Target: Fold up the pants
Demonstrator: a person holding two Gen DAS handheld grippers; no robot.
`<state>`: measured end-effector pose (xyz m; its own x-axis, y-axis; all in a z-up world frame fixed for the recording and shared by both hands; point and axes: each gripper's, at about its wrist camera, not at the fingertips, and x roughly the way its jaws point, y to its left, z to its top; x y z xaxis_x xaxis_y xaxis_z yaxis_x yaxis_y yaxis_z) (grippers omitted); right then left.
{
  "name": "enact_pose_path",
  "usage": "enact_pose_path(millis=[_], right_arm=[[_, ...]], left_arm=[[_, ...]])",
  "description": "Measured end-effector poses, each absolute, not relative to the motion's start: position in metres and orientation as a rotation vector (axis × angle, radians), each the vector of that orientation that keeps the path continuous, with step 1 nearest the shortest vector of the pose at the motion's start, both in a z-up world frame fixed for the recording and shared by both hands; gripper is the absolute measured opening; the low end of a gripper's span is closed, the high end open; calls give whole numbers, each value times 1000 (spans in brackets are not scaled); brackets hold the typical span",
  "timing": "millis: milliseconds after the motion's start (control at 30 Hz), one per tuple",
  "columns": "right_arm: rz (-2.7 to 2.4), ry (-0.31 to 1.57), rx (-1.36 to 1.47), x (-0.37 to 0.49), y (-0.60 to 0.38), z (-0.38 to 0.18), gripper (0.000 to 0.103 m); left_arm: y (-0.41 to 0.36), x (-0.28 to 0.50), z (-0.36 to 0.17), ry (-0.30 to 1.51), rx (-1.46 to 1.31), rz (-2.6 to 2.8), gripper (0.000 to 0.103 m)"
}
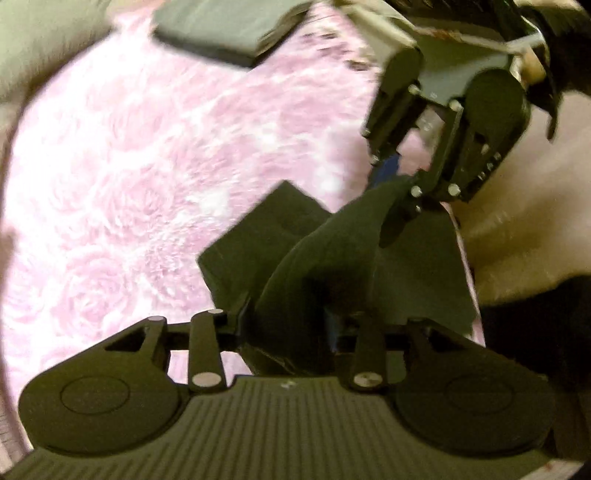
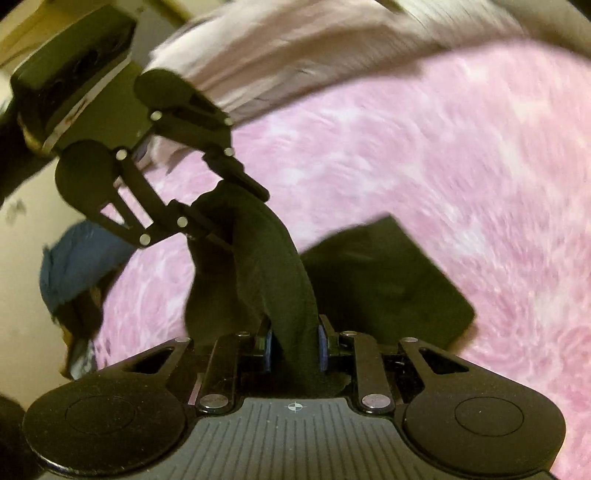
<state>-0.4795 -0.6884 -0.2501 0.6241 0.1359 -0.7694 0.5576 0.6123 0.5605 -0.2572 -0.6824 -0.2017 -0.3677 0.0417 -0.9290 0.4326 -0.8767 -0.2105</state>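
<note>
Inspector: Your left gripper (image 1: 291,325) and right gripper (image 2: 294,345) each had jaws clamped on the dark fabric pants (image 2: 384,280), partly lifted above the pink rose-patterned bedspread (image 2: 461,155).

Operator: Advice?

Inspector: You needed both edges kept level and taut before laying the fold.

Pink rose-patterned blanket (image 1: 129,192), blue cloth (image 2: 77,262) beside it

left gripper (image 1: 291,325): jaws closed on a raised fold of dark, soft fabric pants (image 1: 332,251) | right gripper (image 1: 397,184): clamps the same fold's far end | pants' lower part lies on pink rose-patterned fluffy blanket (image 1: 147,177) | dark grey folded garment (image 1: 225,29) at top, apart | view blurred
</note>
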Motion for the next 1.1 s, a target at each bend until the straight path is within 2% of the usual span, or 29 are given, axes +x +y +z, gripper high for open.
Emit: enact_pose_path(millis=[133, 200, 267, 433, 600, 700, 867, 1100], right_arm=[[-285, 866, 1094, -506, -737, -313, 21], [-325, 812, 1180, -521, -749, -333, 30], [-357, 741, 1255, -540, -754, -338, 32], [-442, 675, 1226, -555, -742, -326, 28], [-480, 691, 1258, -551, -764, -359, 25], [-473, 663, 1280, -555, -774, -377, 28], [-650, 653, 1166, -564, -745, -332, 39], [-800, 770, 1048, -546, -657, -273, 43]], left_arm=[[-723, -262, -263, 813, 1536, -2224, 45], [-731, -257, -276, 857, 1498, -2172, 44], [-727, -249, -274, 883, 1454, -2148, 45], [-723, -246, -270, 905, 1371, -2107, 38], [-734, -258, -310, 872, 1399, -2034, 38], [-736, -259, -323, 897, 1369, -2015, 39], [-726, -254, -300, 845, 1366, -1994, 42], [-694, -231, -249, 684, 1343, -2012, 40]])
